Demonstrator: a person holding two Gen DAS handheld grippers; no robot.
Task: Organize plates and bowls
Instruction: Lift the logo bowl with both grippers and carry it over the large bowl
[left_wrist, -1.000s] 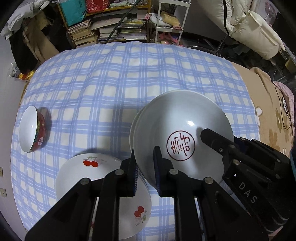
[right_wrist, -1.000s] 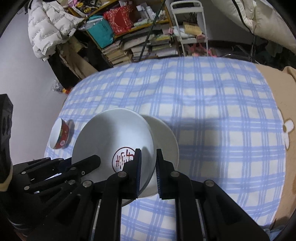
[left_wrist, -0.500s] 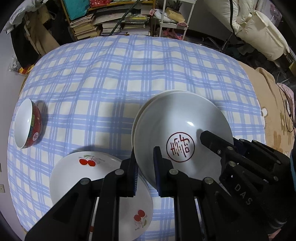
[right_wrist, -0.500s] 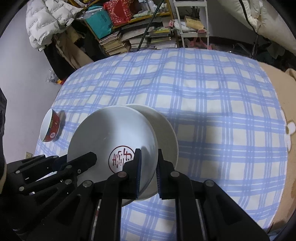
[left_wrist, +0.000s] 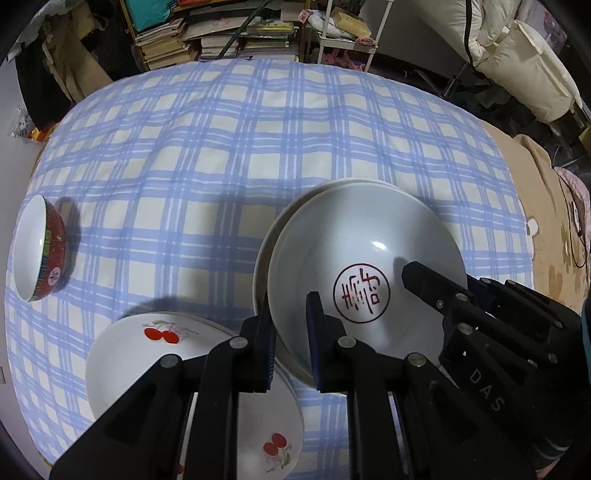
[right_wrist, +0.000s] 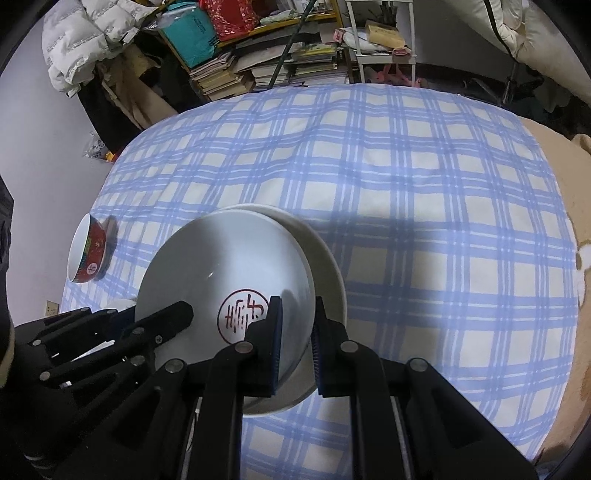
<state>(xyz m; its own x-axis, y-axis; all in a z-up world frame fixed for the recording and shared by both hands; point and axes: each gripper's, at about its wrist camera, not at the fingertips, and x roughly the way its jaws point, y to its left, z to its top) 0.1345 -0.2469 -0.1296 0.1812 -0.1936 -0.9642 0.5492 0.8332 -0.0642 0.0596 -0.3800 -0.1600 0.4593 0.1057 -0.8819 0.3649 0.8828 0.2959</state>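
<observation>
White bowl with red circular emblem (left_wrist: 364, 269): glossy, upright, slightly tilted, raised just over a second white dish. Rim clamped on two sides, one set of pads on the near-left rim, another on the near-right rim.

Plain white dish (left_wrist: 263, 258) underneath: flat on the blue-checked cloth, toward the near edge, right of centre; only its far and left rim shows past the emblem bowl.

Cherry-print plate (left_wrist: 125, 354): white, shallow, flat on the cloth at the near-left corner, just beside the white dish; touching or not, cannot tell.

Red bowl (left_wrist: 40, 253): white inside, red patterned outside, upright at the left edge, well apart from the others.
</observation>
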